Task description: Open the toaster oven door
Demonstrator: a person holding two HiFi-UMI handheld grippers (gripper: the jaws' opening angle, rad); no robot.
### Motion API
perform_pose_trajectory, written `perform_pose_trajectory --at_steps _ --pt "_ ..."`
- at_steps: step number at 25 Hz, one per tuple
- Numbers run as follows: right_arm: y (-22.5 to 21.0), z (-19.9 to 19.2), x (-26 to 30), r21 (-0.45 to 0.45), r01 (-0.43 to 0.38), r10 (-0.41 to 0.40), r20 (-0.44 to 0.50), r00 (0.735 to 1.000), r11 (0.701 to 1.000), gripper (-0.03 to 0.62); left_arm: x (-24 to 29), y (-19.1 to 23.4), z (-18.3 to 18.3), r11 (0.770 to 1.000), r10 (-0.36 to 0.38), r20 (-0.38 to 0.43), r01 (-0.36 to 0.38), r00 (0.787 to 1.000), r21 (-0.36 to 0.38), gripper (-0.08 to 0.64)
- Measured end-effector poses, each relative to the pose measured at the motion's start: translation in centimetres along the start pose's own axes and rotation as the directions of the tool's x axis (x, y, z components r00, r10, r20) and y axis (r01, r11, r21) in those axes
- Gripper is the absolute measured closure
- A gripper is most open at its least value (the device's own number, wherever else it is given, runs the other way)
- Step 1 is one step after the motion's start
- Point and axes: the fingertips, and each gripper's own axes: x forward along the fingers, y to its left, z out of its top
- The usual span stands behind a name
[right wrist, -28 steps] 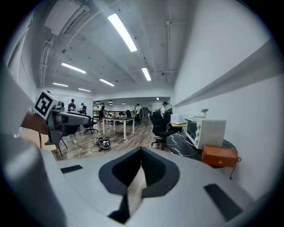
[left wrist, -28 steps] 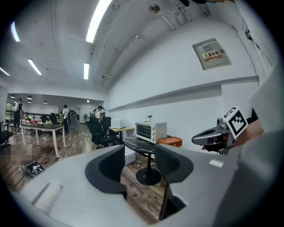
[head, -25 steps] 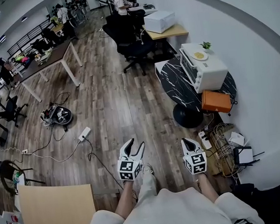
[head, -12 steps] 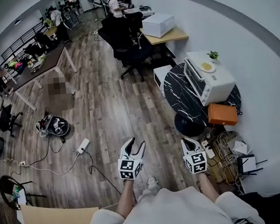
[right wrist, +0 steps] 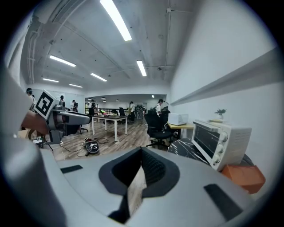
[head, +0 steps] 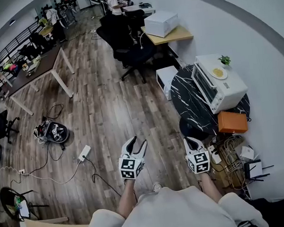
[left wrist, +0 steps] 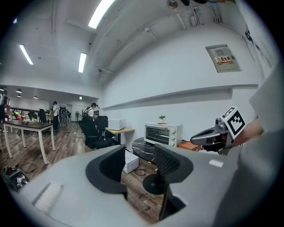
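**A:** Where is the toaster oven?

**B:** In the head view the white toaster oven (head: 219, 83) sits at about two o'clock from the grippers. It stands on a round black table (head: 187, 101) against the curved wall. Its glass door is upright and closed, and it faces the room.

**A:** Anything on top of it?

**B:** A small potted plant (head: 224, 59) stands at the far end of its top. A plate (head: 218, 72) with something yellow on it sits just beside the plant. An orange box (head: 232, 122) sits at the oven's six o'clock, close to it. I cannot tell whether they touch.

**A:** And the tools?

**B:** Both are held low in front of the person, over the wooden floor (head: 106, 104) and well apart from the oven. The left gripper (head: 136, 145) has its jaws spread, and its own view shows only floor and the table's foot in the gap. The right gripper (head: 192, 143) has its jaws pressed together at the tips, pinching nothing, with just a thin sliver of floor showing behind the tips.

**A:** What else is around?

**B:** At twelve o'clock there is a black office chair (head: 134, 54) beside a wooden desk (head: 174, 33) carrying a white box (head: 161, 23). A power strip (head: 84, 152) with its cable lies at nine o'clock of the left gripper. A tangle of cables (head: 225, 152) lies at three o'clock of the right one.
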Motion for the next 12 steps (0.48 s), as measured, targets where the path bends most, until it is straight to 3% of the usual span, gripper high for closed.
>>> perform_pose_trajectory --at_steps 12 --pt "-0.2 0.5 4.6 0.007 0.013 -0.013 -0.017 1.0 1.0 0.579 3.1 3.8 -0.3 1.0 -0.018 -0.012 0.018 1.0 0.005 0.359"
